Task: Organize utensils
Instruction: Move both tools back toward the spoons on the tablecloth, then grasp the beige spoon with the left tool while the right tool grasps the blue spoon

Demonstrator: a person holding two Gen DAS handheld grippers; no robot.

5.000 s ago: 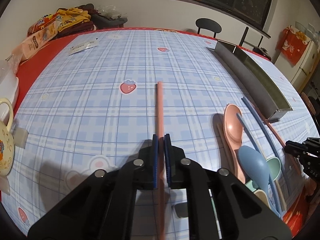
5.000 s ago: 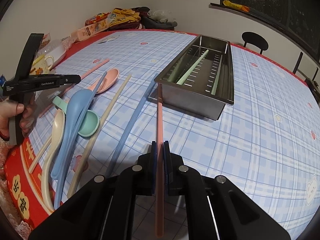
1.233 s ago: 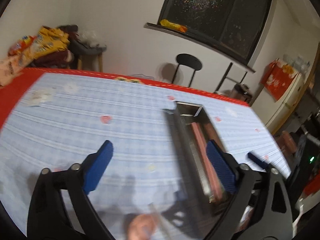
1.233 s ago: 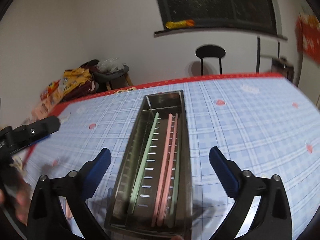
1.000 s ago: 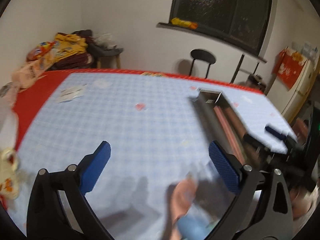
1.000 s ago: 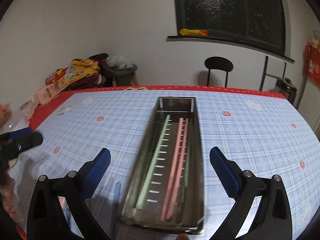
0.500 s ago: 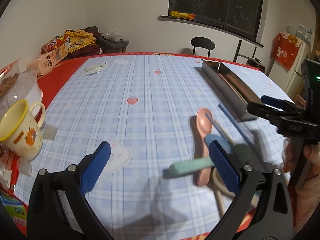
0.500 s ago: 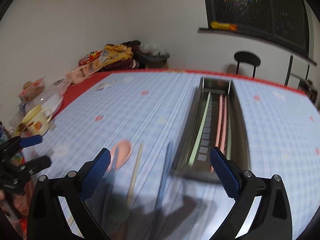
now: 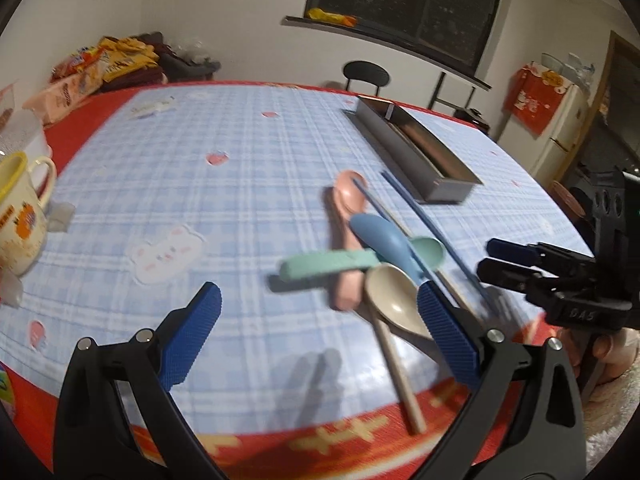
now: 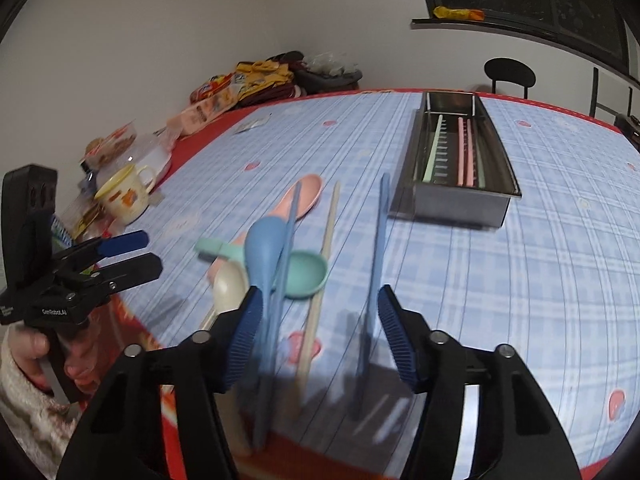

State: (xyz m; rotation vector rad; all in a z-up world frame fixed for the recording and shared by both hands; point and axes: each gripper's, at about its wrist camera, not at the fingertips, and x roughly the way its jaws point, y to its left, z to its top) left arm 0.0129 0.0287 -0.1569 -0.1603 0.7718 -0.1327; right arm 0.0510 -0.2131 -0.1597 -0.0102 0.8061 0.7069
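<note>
A pile of utensils lies near the table's front edge: pink spoon [image 9: 345, 196], blue spoon [image 9: 380, 232], green spoon [image 9: 429, 249], beige spoon [image 9: 396, 300]. My left gripper [image 9: 320, 312] hangs wide open just short of them, with nothing between its pads. My right gripper [image 10: 319, 306] is open with its jaws closing. A beige chopstick [image 10: 322, 276] lies below the gap, and blue chopsticks [image 10: 376, 256] run by each pad, untouched. The steel tray [image 10: 452, 210] behind holds a green and two pink chopsticks.
A yellow-rimmed mug [image 9: 20, 216] and snack packs [image 9: 100, 64] stand at the table's left side. The red table edge [image 9: 320, 436] runs just below both grippers. A black chair [image 9: 366, 74] stands behind the table. A hand in a fleecy sleeve [image 10: 28, 364] holds the left gripper.
Both grippers have drawn back from the tray and sunk toward the utensil pile at the front edge. The right jaws stand narrower than half a second ago.
</note>
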